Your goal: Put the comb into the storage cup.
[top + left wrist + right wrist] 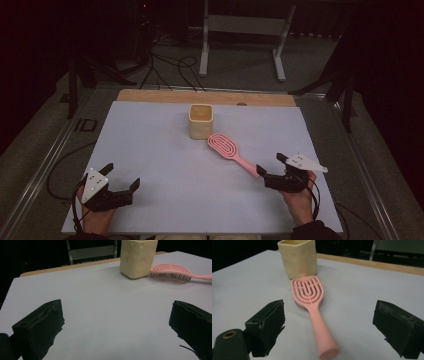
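Lying bristles-down on white sheet (165, 165): pink hairbrush (232, 151), head just beside cream cup (201, 121). Right gripper (329, 322) spread wide, handle end between jaws, untouched. Left gripper (122, 176) spread, nothing between. Left gripper view alone reveals bristles.

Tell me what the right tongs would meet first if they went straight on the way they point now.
The pink hairbrush: its handle end lies between the open right tongs, untouched, and runs straight ahead to the brush head. Beyond it stands the cream cup, probably next in line.

The room is dim, with a grey floor (310, 55) beyond the table. A white metal frame (245, 25) stands there, and black cables (170, 67) trail beside it.
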Motion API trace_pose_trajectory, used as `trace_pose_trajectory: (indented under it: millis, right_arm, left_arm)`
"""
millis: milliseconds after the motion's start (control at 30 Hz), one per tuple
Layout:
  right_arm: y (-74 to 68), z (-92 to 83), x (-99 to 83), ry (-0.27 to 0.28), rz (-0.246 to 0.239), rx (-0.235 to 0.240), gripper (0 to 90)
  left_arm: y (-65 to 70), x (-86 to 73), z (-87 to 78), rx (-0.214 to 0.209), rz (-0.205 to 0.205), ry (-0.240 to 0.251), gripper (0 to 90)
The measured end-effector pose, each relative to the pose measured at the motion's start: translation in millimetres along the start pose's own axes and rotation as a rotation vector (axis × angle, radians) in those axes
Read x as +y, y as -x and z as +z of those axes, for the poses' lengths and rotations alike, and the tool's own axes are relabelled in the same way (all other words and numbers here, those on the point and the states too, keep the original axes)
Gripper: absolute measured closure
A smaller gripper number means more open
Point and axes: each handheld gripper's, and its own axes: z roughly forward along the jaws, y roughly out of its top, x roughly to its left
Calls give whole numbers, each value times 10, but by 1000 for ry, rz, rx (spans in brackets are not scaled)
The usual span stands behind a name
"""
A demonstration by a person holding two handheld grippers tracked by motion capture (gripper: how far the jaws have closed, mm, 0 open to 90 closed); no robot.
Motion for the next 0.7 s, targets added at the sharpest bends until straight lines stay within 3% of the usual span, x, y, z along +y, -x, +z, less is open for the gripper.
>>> trace_pose_trajectory:
  millis: [200,400,700]
  right_arm:
    - [23,-184,-225,43,2,-10,104]
    - [3,-290,-303,101,16,-24,108]
    - [-32,-257,-353,95,20,-19,114]
  left_arm:
    - [12,-1,16,-4,6,0,0]
    - [33,7,35,-25,19,4,0]
    - [48,-10,88,-36,28,-7,0]
